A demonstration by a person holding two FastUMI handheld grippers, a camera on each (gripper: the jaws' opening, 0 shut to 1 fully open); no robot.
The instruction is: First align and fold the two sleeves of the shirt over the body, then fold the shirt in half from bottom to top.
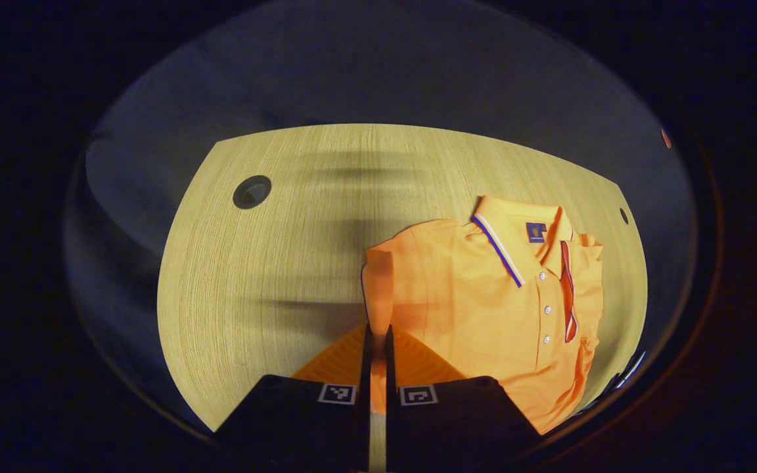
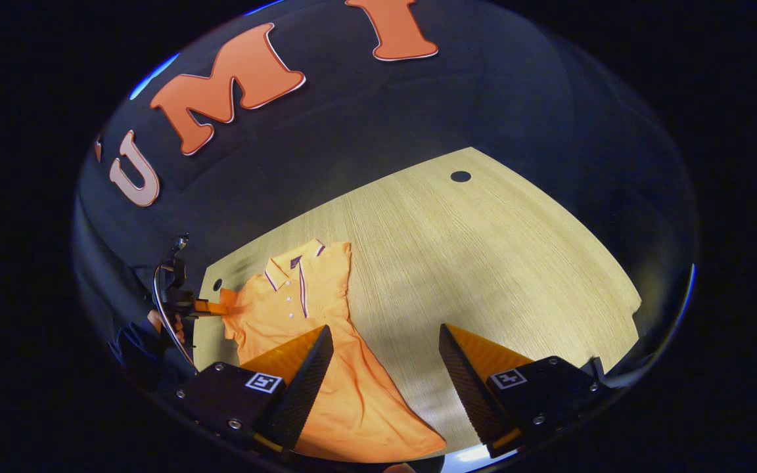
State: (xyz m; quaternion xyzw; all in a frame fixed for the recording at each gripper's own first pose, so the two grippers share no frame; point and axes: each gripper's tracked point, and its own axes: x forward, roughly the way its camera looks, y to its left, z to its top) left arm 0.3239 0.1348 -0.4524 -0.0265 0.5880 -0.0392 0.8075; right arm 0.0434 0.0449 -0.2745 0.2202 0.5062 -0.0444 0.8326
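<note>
Left tongs (image 1: 378, 335): clenched on the sleeve (image 1: 378, 289) of the shirt (image 1: 483, 309), fingers nearly touching with cloth pinched between them. In the right gripper view these tongs (image 2: 211, 307) are seen at the shirt's (image 2: 299, 328) far-left edge, a hand behind them. The sleeve edge is held raised, judged as preparation for carrying it over the body; the first sleeve fold is taken to be in hand.

Shirt: laid face up on the bench (image 1: 273, 263), collar (image 1: 516, 230) away from the person, placket buttoned. The hem spreads toward the right tongs in the right gripper view.

Right tongs (image 2: 385, 355): released, jaws wide apart, hovering above the hem and bare bench (image 2: 483, 263), nothing between them. They are judged to be waiting for the other sleeve, which cannot be made out clearly.

Surroundings: a round hole (image 1: 252, 192) in the bench, well apart from the shirt; a second hole (image 2: 460, 176) far off. No obstacle is seen on the fold path.
</note>
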